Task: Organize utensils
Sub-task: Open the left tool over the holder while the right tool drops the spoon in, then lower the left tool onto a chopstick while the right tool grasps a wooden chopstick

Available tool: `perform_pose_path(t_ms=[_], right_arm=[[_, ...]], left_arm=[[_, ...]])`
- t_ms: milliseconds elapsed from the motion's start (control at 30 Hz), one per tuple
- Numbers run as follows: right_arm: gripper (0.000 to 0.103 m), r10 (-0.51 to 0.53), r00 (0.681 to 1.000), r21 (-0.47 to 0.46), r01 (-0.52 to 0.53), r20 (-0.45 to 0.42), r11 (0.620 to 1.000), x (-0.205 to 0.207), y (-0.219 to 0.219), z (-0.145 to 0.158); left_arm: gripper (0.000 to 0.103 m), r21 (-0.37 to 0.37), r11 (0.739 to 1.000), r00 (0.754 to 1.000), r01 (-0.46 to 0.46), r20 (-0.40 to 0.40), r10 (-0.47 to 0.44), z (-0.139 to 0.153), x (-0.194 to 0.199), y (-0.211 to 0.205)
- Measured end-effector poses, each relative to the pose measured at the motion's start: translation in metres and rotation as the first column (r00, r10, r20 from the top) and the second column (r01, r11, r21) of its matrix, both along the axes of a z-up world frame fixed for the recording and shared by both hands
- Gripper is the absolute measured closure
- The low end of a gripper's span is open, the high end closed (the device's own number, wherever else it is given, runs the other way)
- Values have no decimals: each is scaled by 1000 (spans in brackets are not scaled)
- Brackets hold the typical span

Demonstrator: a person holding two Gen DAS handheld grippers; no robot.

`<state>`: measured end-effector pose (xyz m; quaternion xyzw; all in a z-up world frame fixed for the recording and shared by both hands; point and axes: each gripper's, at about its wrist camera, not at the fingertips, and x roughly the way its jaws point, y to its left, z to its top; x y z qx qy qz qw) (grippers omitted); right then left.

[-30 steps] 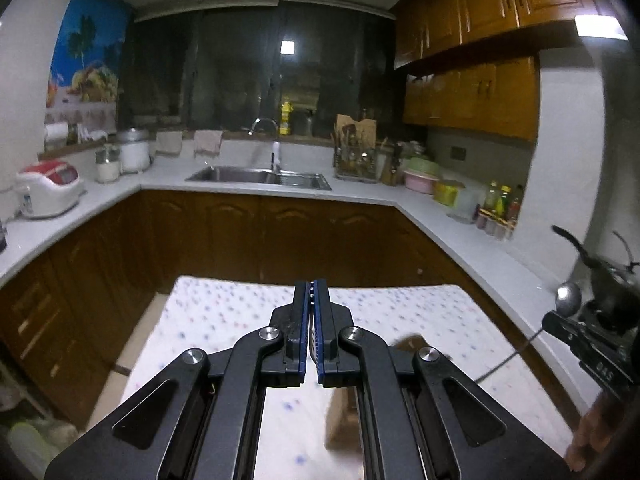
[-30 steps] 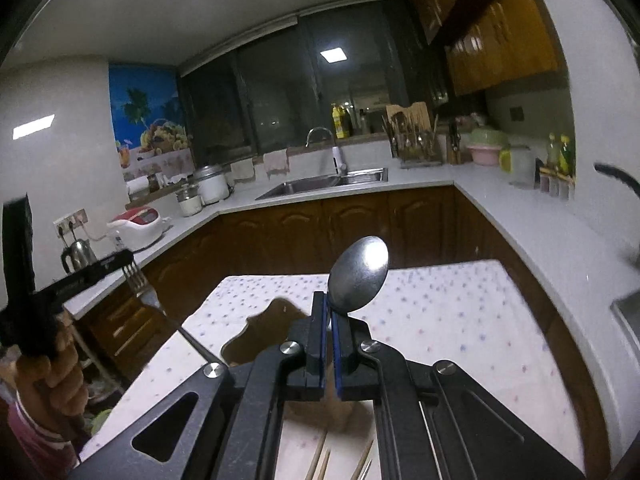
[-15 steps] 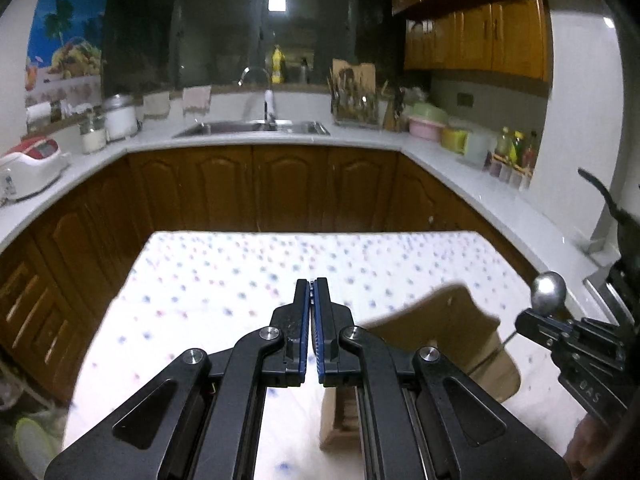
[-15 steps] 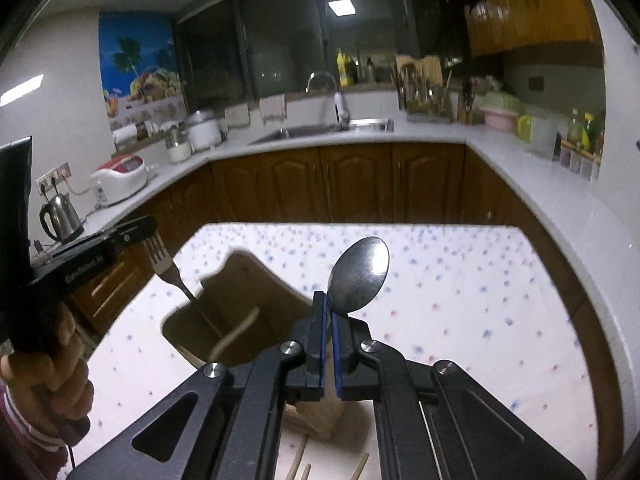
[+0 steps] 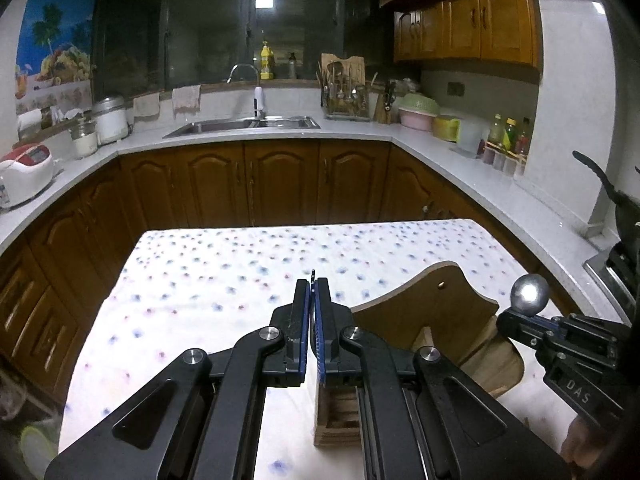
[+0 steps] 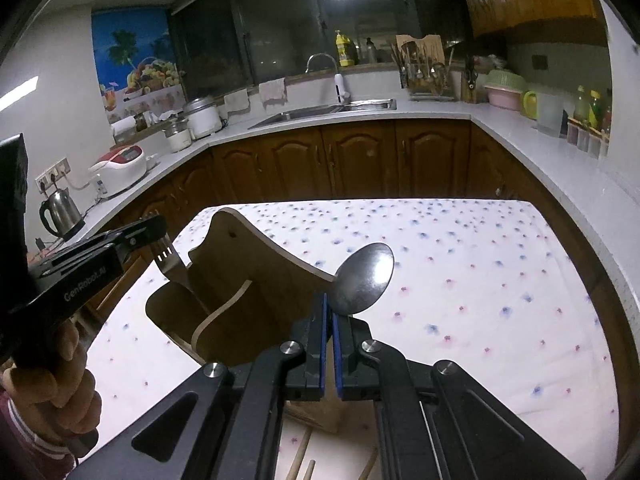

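A wooden utensil holder [image 5: 440, 308] [image 6: 256, 280] with curved dividers stands on the dotted tablecloth. My left gripper [image 5: 312, 292] [image 6: 154, 228] is shut on a metal fork [image 6: 166, 258]. Its jaws are just beginning to open with the fork still between them. The fork's handle slants down into the holder's left compartment. In the left wrist view only a thin edge of the fork [image 5: 312, 274] shows above the pads. My right gripper [image 6: 328, 312] [image 5: 516, 320] is shut on a metal spoon [image 6: 364, 278] [image 5: 530, 294]. The bowl points up, over the holder's right side.
The table [image 5: 240, 280] fills the middle of a U-shaped kitchen with white counters [image 5: 460, 168] and a sink [image 5: 244, 124]. Wooden chopsticks [image 6: 304, 452] lie on the cloth below my right gripper. A person's hand [image 6: 60, 380] grips the left handle.
Both grippers have come down and tipped toward the table. The holder has grown larger in both views, and the fork's handle now reaches into its left compartment.
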<state>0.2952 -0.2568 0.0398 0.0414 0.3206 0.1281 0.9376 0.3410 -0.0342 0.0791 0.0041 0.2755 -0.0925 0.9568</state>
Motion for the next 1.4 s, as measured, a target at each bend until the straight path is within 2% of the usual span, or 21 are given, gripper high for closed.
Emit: perform_pose_path(t_ms=[33,100,133,167,200,233,400,500,567,633,800,1033,1233,1400], right_arm=[[96,-1,1000,6,1,-2,1000,0,-1,1],[96,-4,1000,14,4,-3,1000,-1,-3,3],[92,-9,1000,22,9,-3,1000,-3,-5,5],[80,-12,1000,31,12,-2,999,-4,-8,6],[72,-19,1000,43,19,1,999,-6,-12,8],[59,-26,1000,56,25,9,998,-10,-15,10],[51,-81,996,113,77,26,991,-29,-38,18],[36,-113,993,151,107,36,983,-45,-52,19],[20,-136,989,172,125,54,977,-60,-62,19],[14,-160,985,191,144,71,971,-74,-70,17],[12,-200,978,229,182,60,956,-110,-85,5],[12,-247,969,244,241,-8,939,-149,-100,-26],[12,-265,963,215,268,-42,939,-174,-103,-47],[12,-273,960,191,281,-69,940,-184,-105,-61]], left_arm=[[95,-11,1000,1000,6,-11,-6,1,2,1],[65,-30,1000,1000,3,-18,-4,4,0,3],[59,-34,999,1000,-10,-5,10,7,-4,6],[54,-37,999,1000,-17,7,18,10,-7,8],[52,-40,999,1000,-20,15,21,12,-10,10],[51,-46,999,1000,-24,18,25,15,-15,13],[39,-69,995,997,-69,30,71,22,-38,30],[30,-78,992,994,-100,24,102,18,-55,40],[28,-91,989,993,-117,3,117,10,-69,45],[27,-105,986,991,-130,-30,127,-3,-84,50],[27,-109,984,984,-144,-121,131,-39,-119,52],[27,-109,981,963,-162,-236,132,-82,-151,52],[27,-105,981,950,-161,-286,125,-101,-166,51],[27,-103,985,951,-139,-293,104,-102,-168,42]])
